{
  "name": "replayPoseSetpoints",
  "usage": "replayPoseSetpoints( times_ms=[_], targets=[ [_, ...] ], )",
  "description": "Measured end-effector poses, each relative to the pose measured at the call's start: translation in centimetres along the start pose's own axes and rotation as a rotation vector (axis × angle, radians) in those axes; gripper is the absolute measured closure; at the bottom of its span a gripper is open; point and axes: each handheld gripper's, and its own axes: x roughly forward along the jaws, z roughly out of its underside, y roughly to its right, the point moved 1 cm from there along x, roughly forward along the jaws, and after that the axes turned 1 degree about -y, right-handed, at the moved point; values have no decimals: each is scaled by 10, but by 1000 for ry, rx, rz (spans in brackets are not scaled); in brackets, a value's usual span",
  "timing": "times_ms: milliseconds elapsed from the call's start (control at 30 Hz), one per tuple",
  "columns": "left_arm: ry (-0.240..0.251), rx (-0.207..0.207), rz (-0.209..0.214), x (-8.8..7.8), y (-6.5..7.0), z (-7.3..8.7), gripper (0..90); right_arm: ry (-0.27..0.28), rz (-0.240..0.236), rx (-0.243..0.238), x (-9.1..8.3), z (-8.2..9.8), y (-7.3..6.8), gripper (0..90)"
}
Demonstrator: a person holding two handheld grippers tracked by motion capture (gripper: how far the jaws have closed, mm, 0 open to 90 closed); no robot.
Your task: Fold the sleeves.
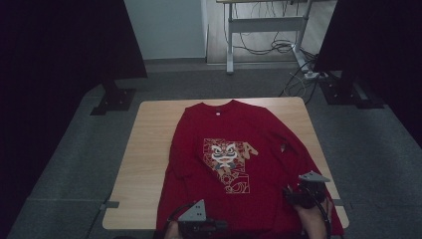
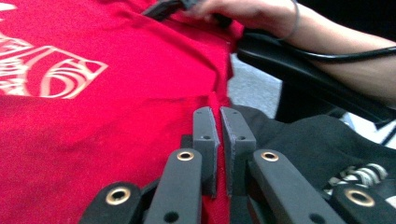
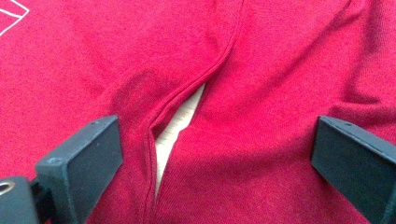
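A wooden tabletop (image 1: 149, 144) is carrying a red long-sleeved shirt (image 1: 214, 144), which is lying flat, front side up, with its collar at the far edge and its hem hanging just over the near edge. A pale printed design (image 1: 228, 164) is sitting on the chest of the shirt. The sleeve (image 1: 303, 157) on the right side is lying folded down along the body of the shirt.

The right gripper (image 1: 304, 193) is hovering over the lower right part of the shirt, near that sleeve. In the right gripper view its jaws are standing wide apart, with nothing pinched between them; below them a hemmed edge (image 3: 187, 93) of red cloth is parting to show a sliver of bare wood (image 3: 180, 123).

The left gripper (image 1: 201, 224) is sitting at the near edge of the tabletop, over the hem. In the left gripper view (image 2: 219, 135) its jaws are standing together with only a thin slit between them, and I cannot tell whether any cloth is caught there. Beyond them the person's other hand (image 2: 243, 11) is resting on the shirt.
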Motion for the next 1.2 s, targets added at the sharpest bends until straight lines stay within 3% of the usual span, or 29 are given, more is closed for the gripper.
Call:
replayPoseSetpoints(
  times_ms=[67,100,233,300,333,367,400,433,500,533,600,700,733,767,867,967,1000,1067,1200],
  targets=[
    [0,0,0,0,0,0,855,0,0,0,0,0,0,25],
    [-23,15,20,7,4,2,855,0,0,0,0,0,0,25],
    [-34,0,50,8,3,3,854,0,-1,0,0,0,0,25],
    [-58,-16,31,8,1,2,837,0,-1,0,0,0,0,25],
    [-58,-16,31,8,1,2,746,0,-1,0,0,0,0,25],
    [-58,-16,31,8,1,2,746,0,0,0,0,0,0,25],
    [-42,-50,19,4,-4,0,746,0,0,0,0,0,0,25],
    [-44,-47,1,3,-5,-1,621,0,0,0,0,0,0,25],
    [-44,-47,1,3,-5,-1,606,0,0,0,0,0,0,25],
    [-45,-44,-57,-1,-12,-4,606,0,0,0,0,0,0,25],
    [-41,-38,-102,-4,-15,-7,495,0,0,0,0,0,0,25],
    [-41,-38,-102,-4,-15,-7,489,0,0,0,0,0,0,25],
    [-46,-21,-160,-7,-21,-12,489,0,0,0,0,0,0,25],
    [-51,-17,-181,-8,-25,-13,414,0,0,0,0,0,0,25],
    [-64,-18,-218,-9,-32,-15,355,0,0,0,0,0,0,25],
    [-64,-18,-218,-9,-32,-15,345,0,-1,0,0,0,0,25],
    [-76,-19,-251,-10,-41,-17,345,0,-1,0,0,0,0,25],
    [-76,-19,-251,-10,-41,-17,316,0,0,0,0,0,0,25],
    [-86,-23,-297,-12,-55,-25,284,0,0,0,0,0,0,25]
  ],
)
